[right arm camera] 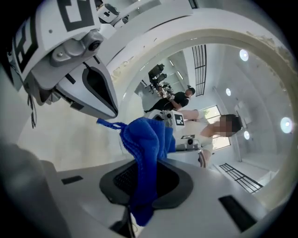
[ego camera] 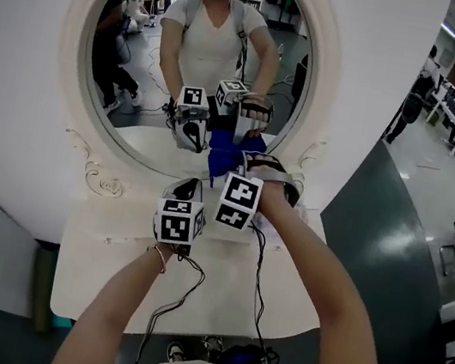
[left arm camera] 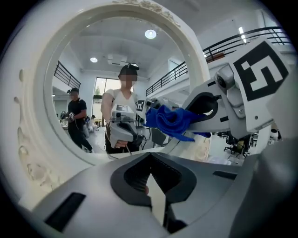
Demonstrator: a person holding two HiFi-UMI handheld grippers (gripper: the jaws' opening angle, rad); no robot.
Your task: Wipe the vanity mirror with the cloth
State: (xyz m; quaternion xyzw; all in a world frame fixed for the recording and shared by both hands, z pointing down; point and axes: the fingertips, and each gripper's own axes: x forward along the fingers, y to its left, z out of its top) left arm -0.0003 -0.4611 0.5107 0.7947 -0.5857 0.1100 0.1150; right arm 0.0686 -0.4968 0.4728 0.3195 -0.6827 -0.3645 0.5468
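Right tongs (right arm camera: 143,188) are clamped shut on the blue cloth (right arm camera: 146,139). It's bunched up and sticks out past the tips, with a loose corner off to one side. Left tongs (left arm camera: 150,174) look closed tip to tip with nothing in them, parked just beside and a bit lower than the right ones.

The head view has the cloth up at the bottom of the glass of the oval vanity mirror (ego camera: 76,63) with its cream scrollwork frame. Can't tell if it's actually pressing on the glass. Only that view shows the white counter (ego camera: 106,277), the cables (ego camera: 257,287) trailing over it, and both tools reflected.

The left gripper view catches the right tongs side-on with the cloth hanging out. The right gripper view gets the left tool's marker cube (right arm camera: 56,23) up in the corner.
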